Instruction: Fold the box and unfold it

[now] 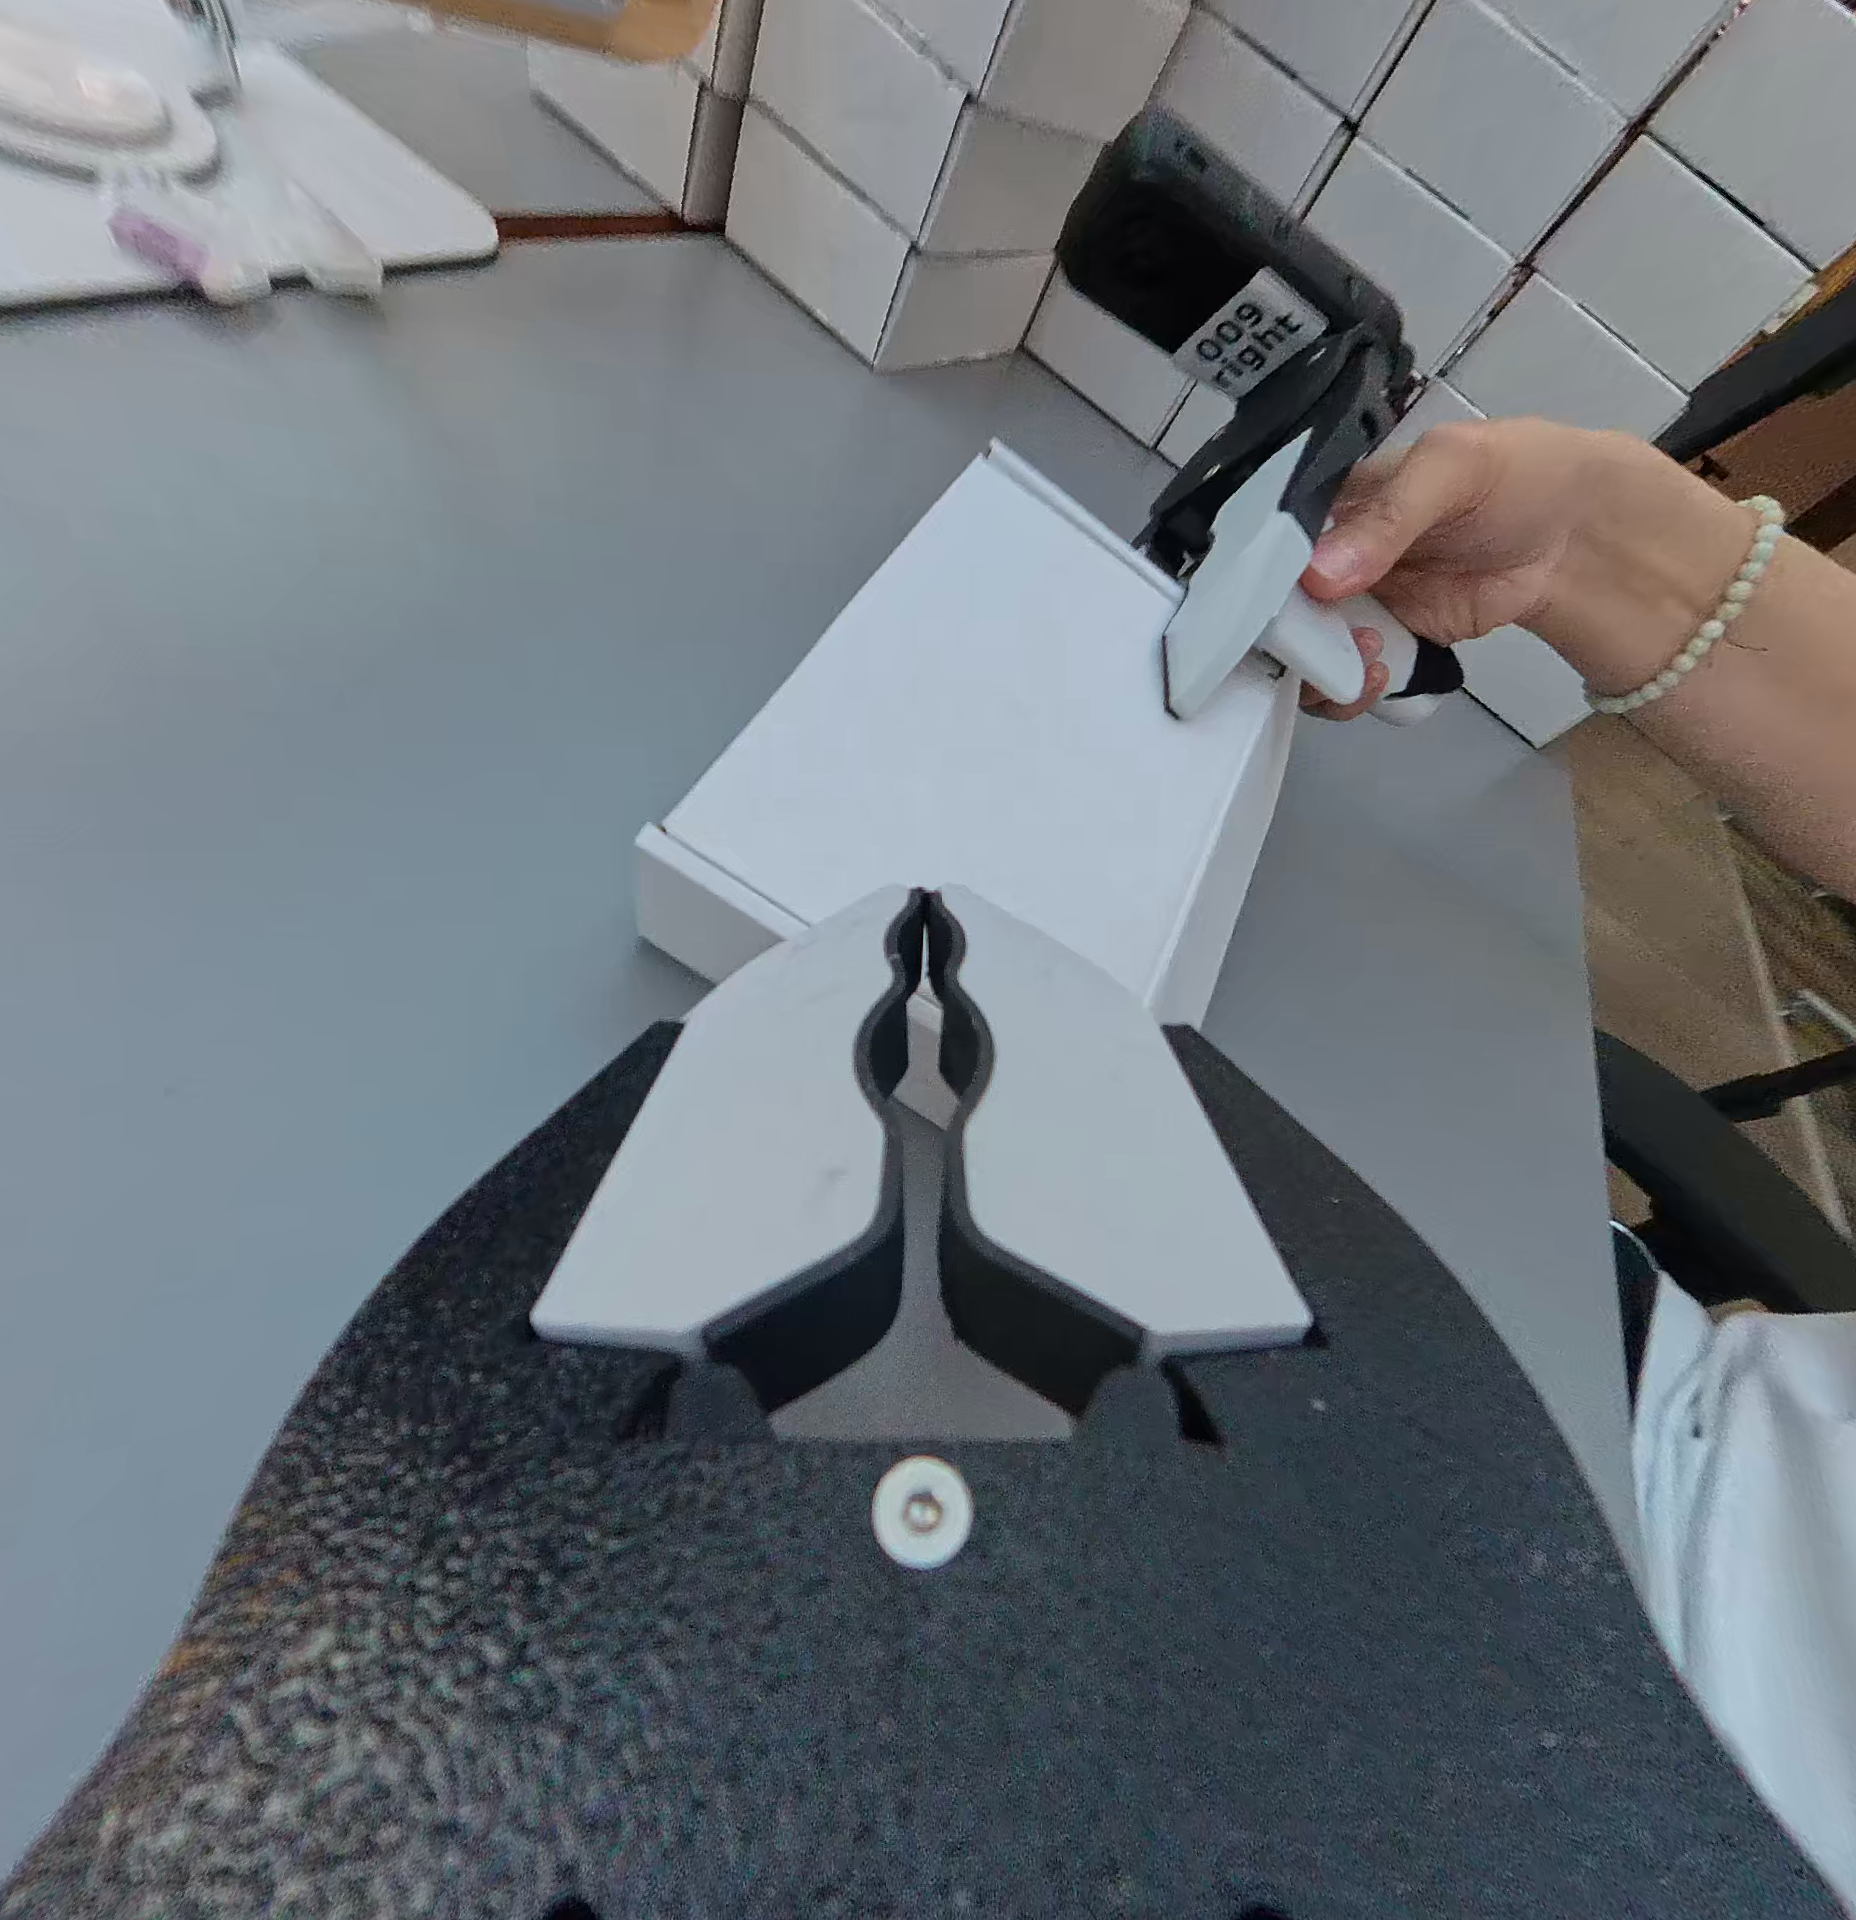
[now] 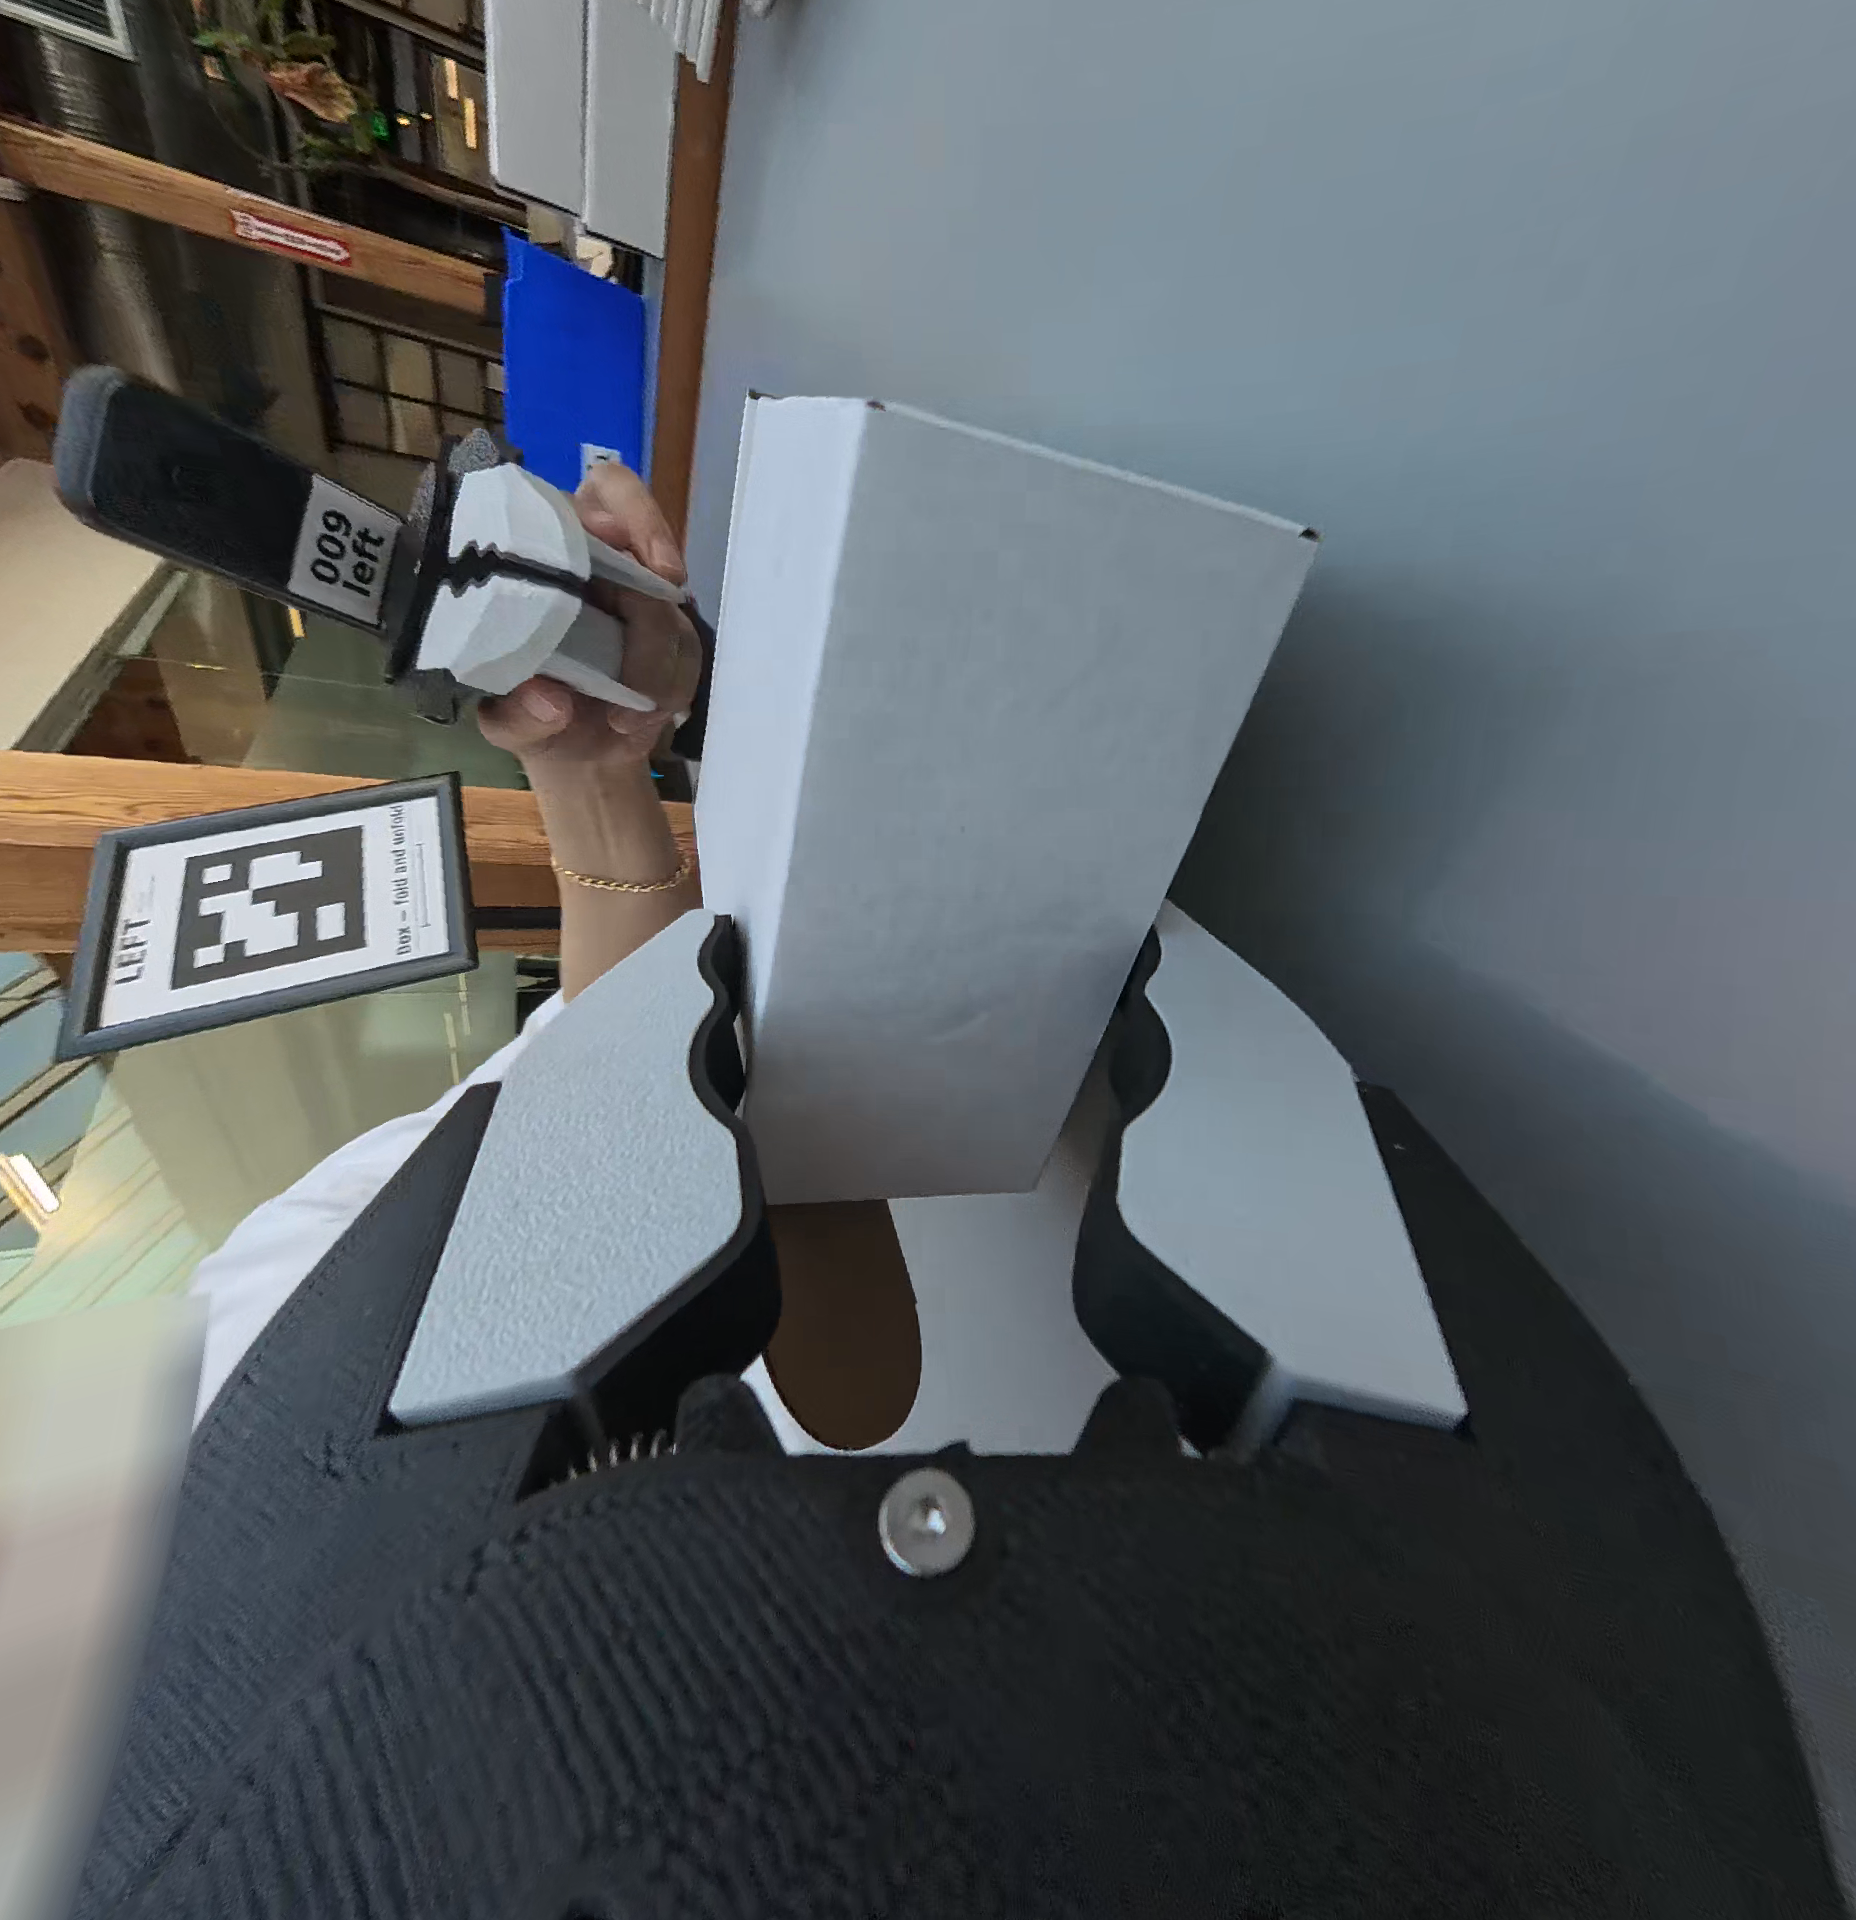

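White box on grey desk, one gripper at each end.

Left wrist view: the left gripper [image 1: 921, 914] has its fingers closed on nothing, tips just before the near edge of the folded box [image 1: 965, 727], which lies on the desk [image 1: 332, 675]. The right gripper [image 1: 1178, 623] stands at 1 o'clock, at the far right corner of the box. Stacked white boxes [image 1: 1423, 177] fill 12 to 2 o'clock.
Right wrist view: the right gripper [image 2: 934, 966] fingers are spread around the box [image 2: 986, 779] end; the left gripper [image 2: 550, 613] is at 10 o'clock.

Each wrist camera looks closely along its fingers at the shared box [image 1: 965, 717] from opposite ends.
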The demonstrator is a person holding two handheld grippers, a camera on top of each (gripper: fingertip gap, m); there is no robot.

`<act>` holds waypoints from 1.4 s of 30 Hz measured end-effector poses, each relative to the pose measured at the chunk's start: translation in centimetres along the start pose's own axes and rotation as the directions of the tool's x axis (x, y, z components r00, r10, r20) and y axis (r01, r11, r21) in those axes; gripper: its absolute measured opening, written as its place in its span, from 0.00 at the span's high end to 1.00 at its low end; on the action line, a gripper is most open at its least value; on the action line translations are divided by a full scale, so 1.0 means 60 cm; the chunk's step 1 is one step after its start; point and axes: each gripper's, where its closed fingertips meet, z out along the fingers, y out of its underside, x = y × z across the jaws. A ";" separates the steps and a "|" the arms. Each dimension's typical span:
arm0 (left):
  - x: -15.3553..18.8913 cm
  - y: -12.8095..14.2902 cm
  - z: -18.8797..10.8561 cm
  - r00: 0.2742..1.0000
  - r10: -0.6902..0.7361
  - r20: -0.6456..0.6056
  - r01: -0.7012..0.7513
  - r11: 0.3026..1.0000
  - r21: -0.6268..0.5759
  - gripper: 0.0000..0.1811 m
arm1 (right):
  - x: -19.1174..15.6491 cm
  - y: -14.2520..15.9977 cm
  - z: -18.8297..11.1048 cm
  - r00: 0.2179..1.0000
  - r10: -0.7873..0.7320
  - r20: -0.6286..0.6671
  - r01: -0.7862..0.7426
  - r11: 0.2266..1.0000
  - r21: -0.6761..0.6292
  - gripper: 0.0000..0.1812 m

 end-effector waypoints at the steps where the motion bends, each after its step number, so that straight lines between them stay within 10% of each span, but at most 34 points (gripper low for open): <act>1: 0.012 -0.022 -0.013 0.996 0.092 0.010 -0.093 0.994 0.057 0.92 | -0.006 0.001 -0.006 0.999 0.011 0.043 -0.012 1.000 0.003 0.61; 5: 0.059 -0.076 -0.066 0.820 0.545 0.171 -0.565 0.818 0.102 0.76 | -0.037 0.009 -0.040 0.982 -0.005 0.191 0.004 1.000 0.002 0.61; 9: 0.085 -0.082 -0.095 0.338 0.869 0.363 -0.913 0.396 -0.099 0.60 | -0.061 0.019 -0.074 0.956 -0.033 0.292 0.033 0.999 0.005 0.60; 14: 0.119 -0.051 -0.081 -0.202 0.896 0.396 -0.952 -0.085 -0.293 0.46 | -0.075 0.037 -0.077 0.941 -0.064 0.334 0.075 0.997 -0.018 0.60; 18: 0.162 -0.020 -0.049 -0.456 0.805 0.379 -0.882 -0.354 -0.310 0.45 | -0.082 0.051 -0.059 0.938 -0.073 0.340 0.096 0.994 -0.051 0.61; 32: 0.211 0.014 0.008 -0.594 0.752 0.285 -0.804 -0.550 -0.225 0.62 | -0.088 0.071 -0.035 0.940 -0.098 0.325 0.135 0.987 -0.092 0.60; 37: 0.215 -0.002 0.004 -0.506 0.810 0.298 -0.860 -0.444 -0.253 0.63 | -0.111 0.033 -0.082 0.901 -0.242 0.361 0.220 0.970 0.102 0.50; 42: 0.222 -0.062 -0.038 -0.118 0.909 0.400 -0.990 -0.077 -0.117 0.64 | -0.169 0.021 -0.189 0.808 -0.509 0.297 0.416 0.850 0.323 0.33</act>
